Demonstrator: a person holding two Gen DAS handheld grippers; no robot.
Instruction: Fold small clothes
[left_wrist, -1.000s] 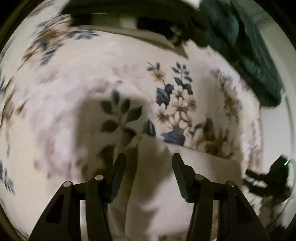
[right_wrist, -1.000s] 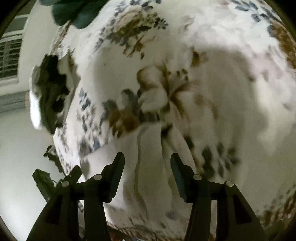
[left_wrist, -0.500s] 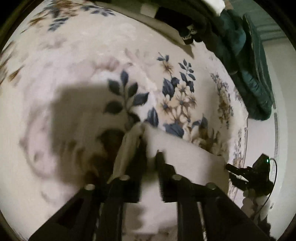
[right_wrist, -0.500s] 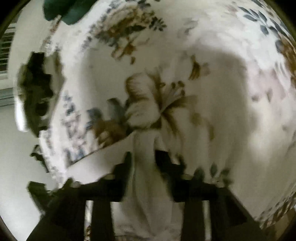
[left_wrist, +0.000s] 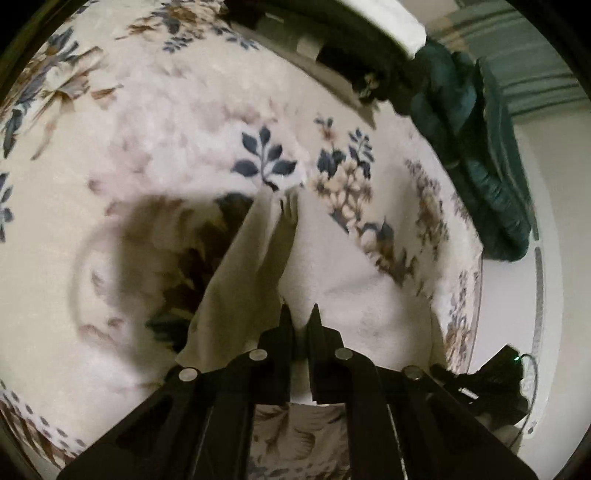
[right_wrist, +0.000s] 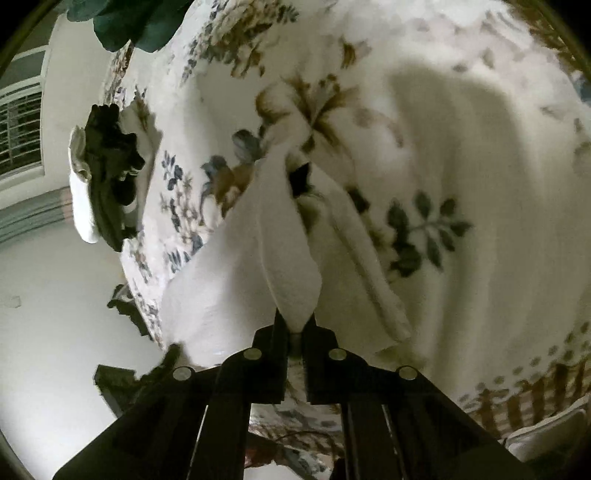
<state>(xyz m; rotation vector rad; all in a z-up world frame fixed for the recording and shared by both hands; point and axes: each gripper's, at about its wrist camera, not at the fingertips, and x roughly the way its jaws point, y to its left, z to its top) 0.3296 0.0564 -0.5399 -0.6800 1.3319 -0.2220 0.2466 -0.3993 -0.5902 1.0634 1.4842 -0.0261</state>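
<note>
A small white cloth (left_wrist: 325, 273) lies on a floral bedspread (left_wrist: 166, 122) and is lifted at its near edge. My left gripper (left_wrist: 300, 319) is shut on the near edge of the cloth, which rises in a fold toward the fingers. In the right wrist view the same white cloth (right_wrist: 221, 280) hangs from my right gripper (right_wrist: 294, 323), which is shut on a pinched corner of it. A folded flap of the cloth trails to the right (right_wrist: 369, 266).
A dark green blanket (left_wrist: 480, 147) lies at the far right edge of the bed; it also shows in the right wrist view (right_wrist: 136, 22). A dark garment on white cloth (right_wrist: 107, 173) lies at the bed's left edge. The bedspread edge (left_wrist: 476, 280) drops to the floor.
Both grippers were open over the cloth, then closed on its near edge. They have lifted it, so the cloth now rises off the bedspread in folds.
</note>
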